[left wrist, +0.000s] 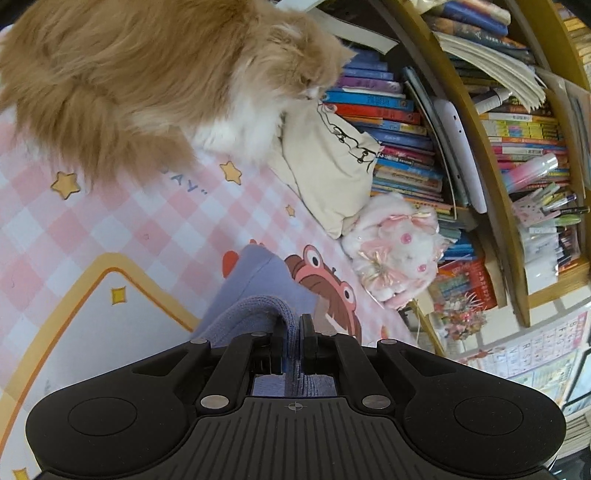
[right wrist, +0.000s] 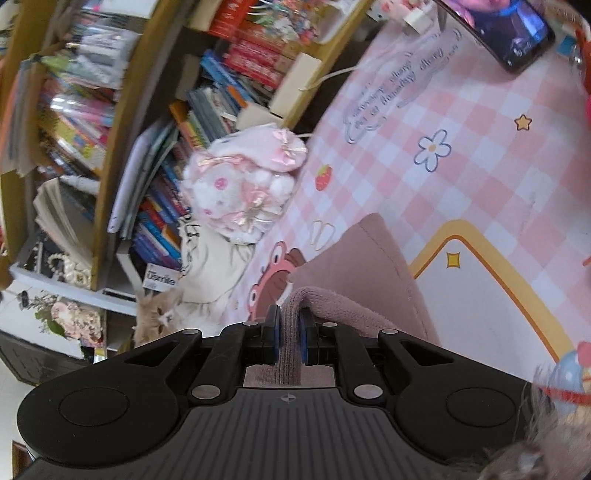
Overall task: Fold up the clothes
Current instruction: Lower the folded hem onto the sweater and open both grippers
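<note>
Left gripper [left wrist: 294, 334]: jaws clenched on the ribbed hem of a lavender-blue garment [left wrist: 258, 295], which hangs from the fingers down onto the mat. Right gripper [right wrist: 289, 328]: jaws clenched on a ribbed hem that reads dusty pink [right wrist: 354, 266] in this view; whether it is the same garment under different colour cast cannot be told. Carrier: a pink-and-white checked play mat [left wrist: 110, 229] printed with stars, a flower, a strawberry, cartoon frogs and a yellow-bordered panel; the cloth lies near the mat's edge facing the shelves, just beside the frog print. Cat [left wrist: 147, 81], long-haired, ginger and white, sitting on the mat at the same edge, head lowered to a cream cloth bag [left wrist: 328, 166] that leans against the books. Plush toy [left wrist: 395, 251], white and pink with ribbon bows, at the mat's edge beside the bag. Bookshelf [left wrist: 480, 147], wooden, crammed with books and pens, along that edge. Phone [right wrist: 506, 29], screen lit, lying on the mat's far corner in the right wrist view.
</note>
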`<state>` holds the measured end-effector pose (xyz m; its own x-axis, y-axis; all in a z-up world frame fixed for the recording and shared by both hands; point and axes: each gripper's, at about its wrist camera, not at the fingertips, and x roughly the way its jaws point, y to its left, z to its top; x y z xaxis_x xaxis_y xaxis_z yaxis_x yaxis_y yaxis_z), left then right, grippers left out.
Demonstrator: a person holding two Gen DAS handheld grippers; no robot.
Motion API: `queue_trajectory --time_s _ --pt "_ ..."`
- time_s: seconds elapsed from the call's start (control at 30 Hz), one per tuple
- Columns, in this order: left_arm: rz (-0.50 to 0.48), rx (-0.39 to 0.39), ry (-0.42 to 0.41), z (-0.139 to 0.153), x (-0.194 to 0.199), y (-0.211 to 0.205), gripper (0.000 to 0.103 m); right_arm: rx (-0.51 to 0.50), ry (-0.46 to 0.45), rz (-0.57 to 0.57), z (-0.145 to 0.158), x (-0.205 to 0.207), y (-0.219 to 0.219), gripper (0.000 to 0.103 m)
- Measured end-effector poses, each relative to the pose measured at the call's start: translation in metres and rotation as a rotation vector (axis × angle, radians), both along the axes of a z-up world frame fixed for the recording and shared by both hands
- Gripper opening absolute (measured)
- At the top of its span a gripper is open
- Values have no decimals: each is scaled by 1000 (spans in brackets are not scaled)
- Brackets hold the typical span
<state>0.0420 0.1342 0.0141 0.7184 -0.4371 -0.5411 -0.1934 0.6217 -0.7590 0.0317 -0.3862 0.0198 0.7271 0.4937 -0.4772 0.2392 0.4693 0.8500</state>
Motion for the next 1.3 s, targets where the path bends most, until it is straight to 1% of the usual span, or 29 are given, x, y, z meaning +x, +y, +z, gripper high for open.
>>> queue_trajectory --time_s 0.07,0.1,0.13,0.2,0.23,0.27,0.33,0.37,0.43,0.5,0.6,0.63,0.67,0.7,0.73,0.77,0.8,0.83,0.87,0.93,0.97,1.0,1.03,1.07,1.13,1.17,1.2,1.3 --pt "-16 24 -8 2 6 -4 9 3 20 -3 -6 7 -3 11" --pt "-23 42 -10 3 10 -6 14 1 33 -4 -9 10 -5 11" --pt "-31 69 -8 5 14 -7 18 -6 48 0 -10 13 -6 14" --pt "-10 153 -13 15 16 -7 42 -36 58 20 -10 18 -6 18" --pt "10 190 -30 20 15 -5 48 -59 49 32 -8 20 -6 20" --pt "28 219 -58 26 12 -2 55 -97 30 34 -4 20 -6 32" --pt "7 315 -115 35 8 -3 56 -217 -29 26 8 18 -5 53" --pt "-4 365 -143 40 6 -3 56 -293 -64 37 14 18 -3 53" --pt "-51 516 -156 43 5 -14 56 -442 -129 72 24 18 1 53" --pt "-104 607 -168 41 8 -27 55 -611 -189 186 29 20 17 53" --pt "-170 700 -183 33 19 -53 55 -854 -261 342 24 24 46 53" --pt "-189 730 -185 30 24 -63 55 -917 -277 379 21 26 55 52" --pt "-209 757 -180 26 30 -71 55 -951 -281 397 17 30 60 50" --pt "-230 784 -173 21 36 -79 55 -962 -272 407 12 35 63 50" --pt "-250 811 -167 17 42 -87 55 -960 -256 416 7 41 64 46" --pt "-265 836 -157 12 46 -93 54 -957 -237 424 3 46 65 38" --pt "-279 862 -147 8 50 -97 39 -956 -217 433 -1 50 64 14" --pt "-293 887 -136 3 54 -102 21 -954 -197 442 -5 54 64 5" --pt "-264 866 -152 5 52 -98 3 -937 -194 435 -5 56 61 5" --pt "-196 815 -188 11 45 -90 2 -857 -245 378 6 49 50 5" --pt "-162 790 -206 14 42 -86 2 -818 -287 346 12 43 44 5" --pt "-128 764 -224 17 39 -81 2 -797 -301 326 13 41 40 5" --pt "-108 759 -207 16 41 -79 2 -800 -272 327 9 46 40 5" --pt "-112 752 -177 11 48 -80 2 -802 -243 328 5 51 40 5" --pt "-133 777 -100 -3 63 -84 2 -806 -176 337 -6 62 40 5" --pt "-147 797 -65 -10 69 -87 2 -801 -132 353 -18 70 40 5" --pt "-162 818 -30 -18 75 -90 4 -785 -116 361 -27 75 39 6" --pt "-151 825 -41 -15 69 -90 6 -756 -137 375 -29 79 35 5"
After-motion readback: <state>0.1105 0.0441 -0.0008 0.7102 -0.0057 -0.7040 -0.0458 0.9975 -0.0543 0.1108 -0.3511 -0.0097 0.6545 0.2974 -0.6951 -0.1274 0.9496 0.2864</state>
